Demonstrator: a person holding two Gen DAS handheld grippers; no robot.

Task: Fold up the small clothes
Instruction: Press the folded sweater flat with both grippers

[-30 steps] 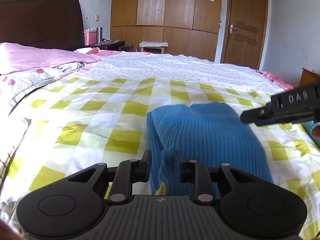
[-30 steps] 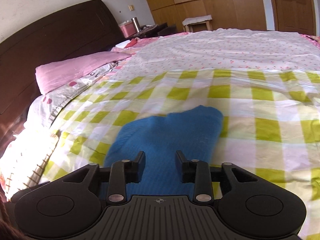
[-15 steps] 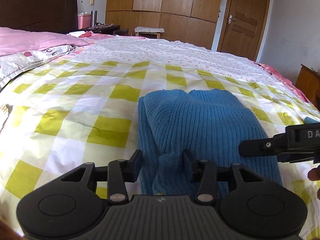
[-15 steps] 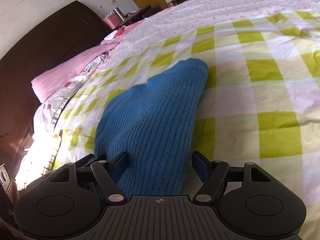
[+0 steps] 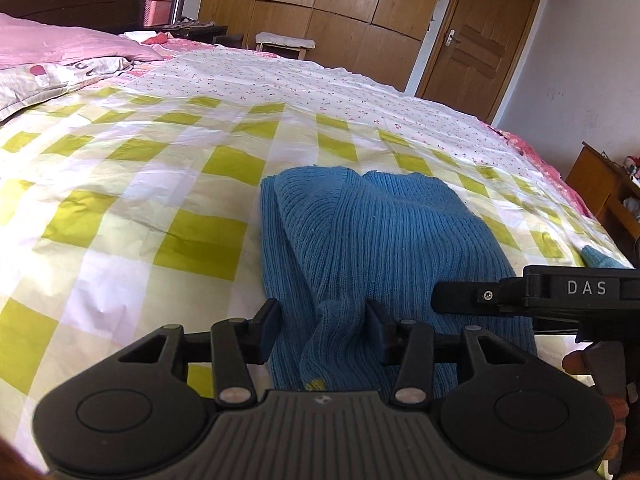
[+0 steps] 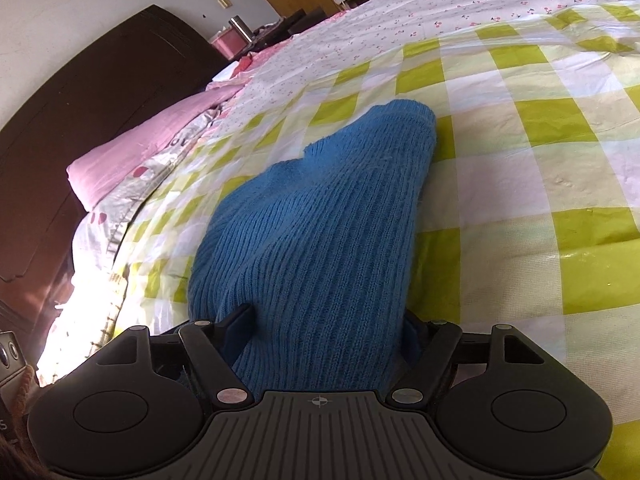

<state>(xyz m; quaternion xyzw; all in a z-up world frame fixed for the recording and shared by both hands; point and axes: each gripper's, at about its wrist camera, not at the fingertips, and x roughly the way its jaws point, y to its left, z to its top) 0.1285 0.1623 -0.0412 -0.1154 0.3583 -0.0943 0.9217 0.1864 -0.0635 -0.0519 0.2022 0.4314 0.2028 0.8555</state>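
A blue ribbed knit garment (image 5: 380, 232) lies folded on the yellow-and-white checked bedspread (image 5: 160, 200). My left gripper (image 5: 322, 324) is low over its near left edge. Its jaws stand apart, and a raised ridge of the knit rests between them against the right pad without being pinched. The right gripper's finger (image 5: 480, 296) reaches in from the right, just above the garment's near right part. In the right wrist view the garment (image 6: 320, 220) runs away from my right gripper (image 6: 326, 324). Its wide jaws are closing and straddle the near end of the knit, which fills the gap.
A pink pillow (image 5: 60, 46) and a dark headboard (image 6: 80, 100) are to the left. A wooden wardrobe (image 5: 340, 8), a door (image 5: 476, 52) and a stool (image 5: 286, 42) stand beyond the bed. A wooden cabinet (image 5: 600, 188) and another blue piece (image 5: 596, 258) are at the right edge.
Both grippers have sunk closer to the bed and their jaws have widened. The left jaws have let go of the pinched fold. The right finger now sits lower over the garment.
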